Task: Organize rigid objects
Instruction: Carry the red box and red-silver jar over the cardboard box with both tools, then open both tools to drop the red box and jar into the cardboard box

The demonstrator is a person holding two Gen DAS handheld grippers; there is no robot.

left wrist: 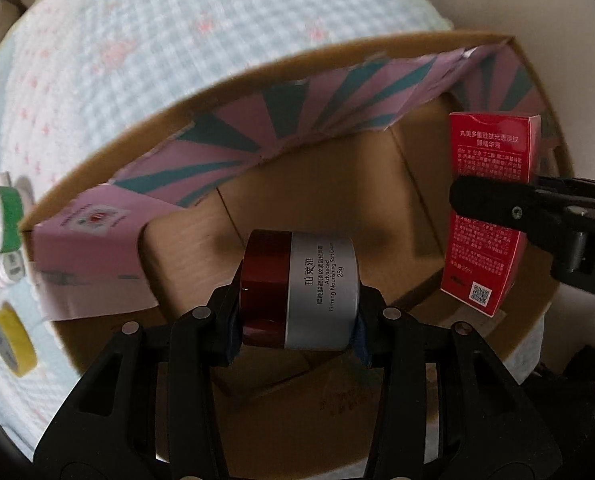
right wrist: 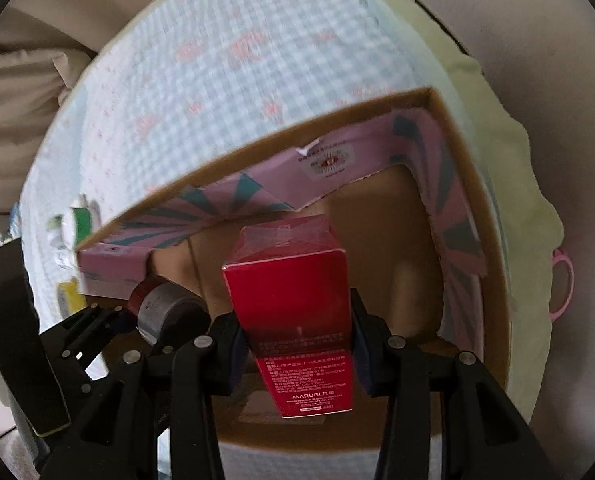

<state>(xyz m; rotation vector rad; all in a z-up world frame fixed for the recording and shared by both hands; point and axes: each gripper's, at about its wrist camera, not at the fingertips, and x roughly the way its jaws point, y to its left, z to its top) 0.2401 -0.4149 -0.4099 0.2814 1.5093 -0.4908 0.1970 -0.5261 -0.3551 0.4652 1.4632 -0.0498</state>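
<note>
The left gripper [left wrist: 297, 312] squeezes a round red-and-silver cream jar [left wrist: 299, 290]. The right gripper [right wrist: 297, 354] squeezes a tall red carton [right wrist: 293, 320] over the open brown cardboard box [right wrist: 477, 200].

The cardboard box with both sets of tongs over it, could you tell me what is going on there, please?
A person is packing cosmetics into the open cardboard box with a handheld tool in each hand. The left tongs grip a cream jar lying on its side, held above the box floor. The right tongs hold a red carton over the box too. Neither item is set down yet. A few small jars and a yellow tape roll wait outside on the checked cloth.
</note>
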